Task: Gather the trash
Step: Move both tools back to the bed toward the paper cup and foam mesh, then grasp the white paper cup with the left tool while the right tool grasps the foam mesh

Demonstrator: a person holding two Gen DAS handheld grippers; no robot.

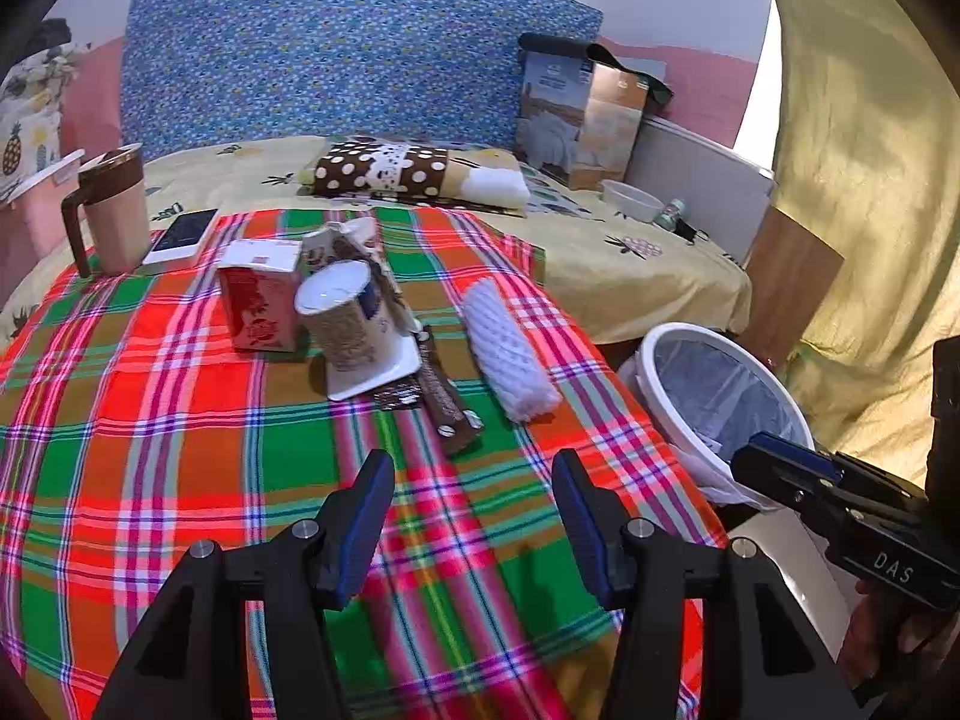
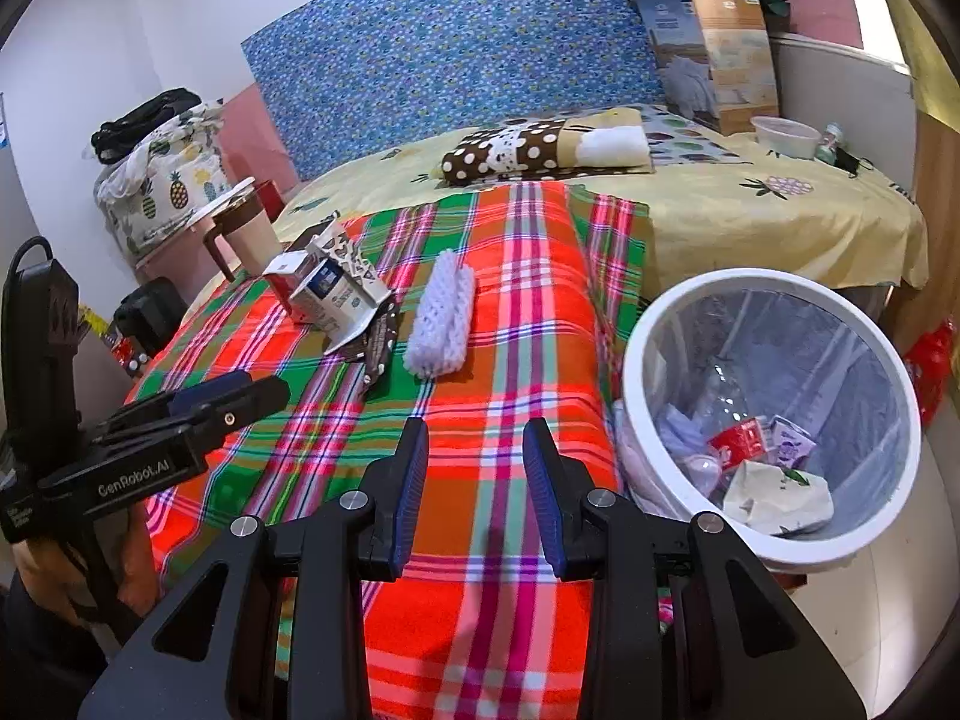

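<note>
Trash spread across a bright plaid cloth (image 1: 180, 450) of red, green and orange on a bed. At far left a tan mug (image 1: 111, 210) with brown handle and brown lid, upright, a white phone (image 1: 183, 235) flat just beside it. Next a red carton (image 1: 259, 300), upright, white top flap, red print on its face. Touching its right side a white cup (image 1: 351, 318), tipped toward the camera with its round bottom showing, a speckled grey band around its body, resting on a white card. Behind both, a crumpled brown-and-white patterned carton (image 1: 348, 240). Then a brown wrapper (image 1: 447, 402) with pale dots, lying flat and lengthwise, just right of the cup. Beside it a white foam net sleeve (image 1: 510, 351), tubular, ribbed mesh, lying flat. Off the cloth's right edge a white-rimmed bin (image 2: 636, 360) with clear liner, already holding a red carton scrap, a purple one and crumpled pale paper. Left gripper (image 1: 474, 531) low over the near cloth, blue-padded fingers spread wide, nothing between them. Right gripper (image 2: 475, 495) likewise parted and empty, over the cloth's near edge just left of the bin. Further back, a polka-dot brown pillow (image 1: 384, 171) and a cardboard box (image 1: 579, 120) against the blue headboard.
</note>
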